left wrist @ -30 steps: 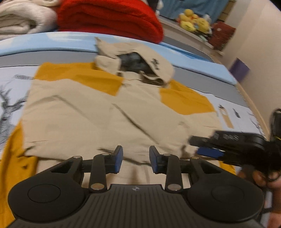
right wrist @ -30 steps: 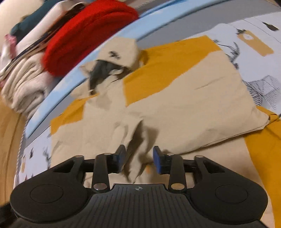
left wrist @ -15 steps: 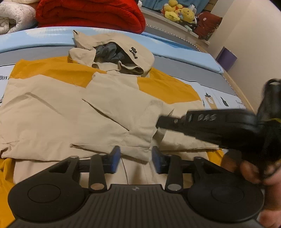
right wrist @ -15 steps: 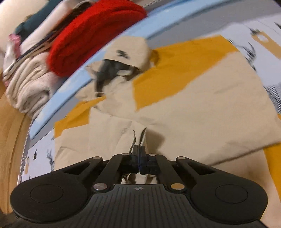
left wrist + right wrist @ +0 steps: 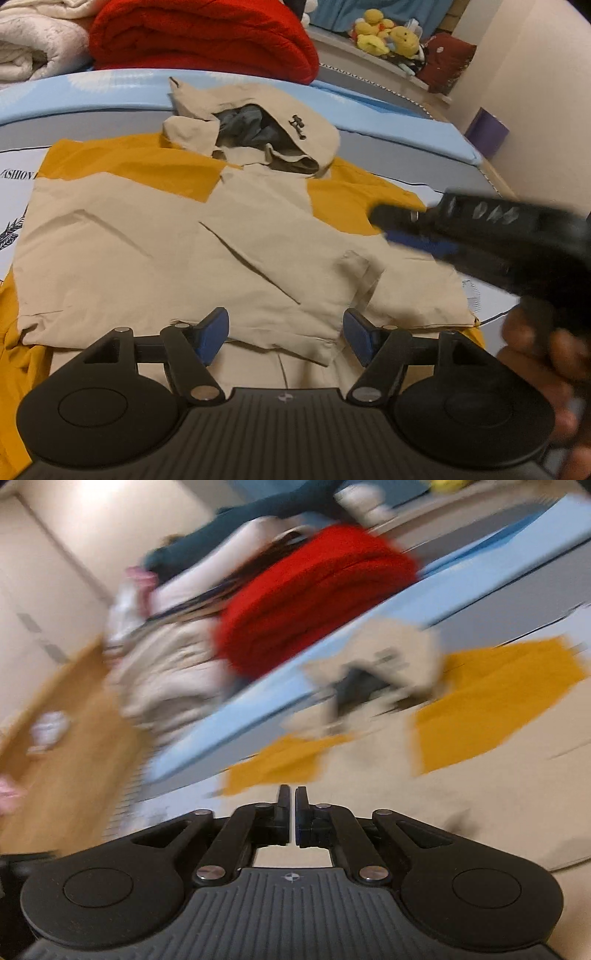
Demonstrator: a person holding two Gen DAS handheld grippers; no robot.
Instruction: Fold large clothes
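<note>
A beige and mustard hooded jacket (image 5: 177, 258) lies flat on the bed, hood (image 5: 258, 125) at the far end, both sleeves folded over the body. My left gripper (image 5: 286, 334) is open and empty, low over the jacket's near hem. My right gripper (image 5: 291, 818) is shut with nothing visible between its fingers; its view is blurred and shows the jacket (image 5: 480, 794) below. It also shows in the left wrist view (image 5: 480, 236), raised above the jacket's right side.
A red blanket (image 5: 199, 37) and a cream blanket (image 5: 33, 40) are stacked beyond the hood. Plush toys (image 5: 388, 35) sit on a far shelf. A wall (image 5: 535, 92) runs along the right. A wooden board (image 5: 55, 757) stands at the bed's left.
My right gripper closed on the sleeve fold, then lifted up and away shut, swinging fast. My left gripper opened wider and stayed over the hem.
</note>
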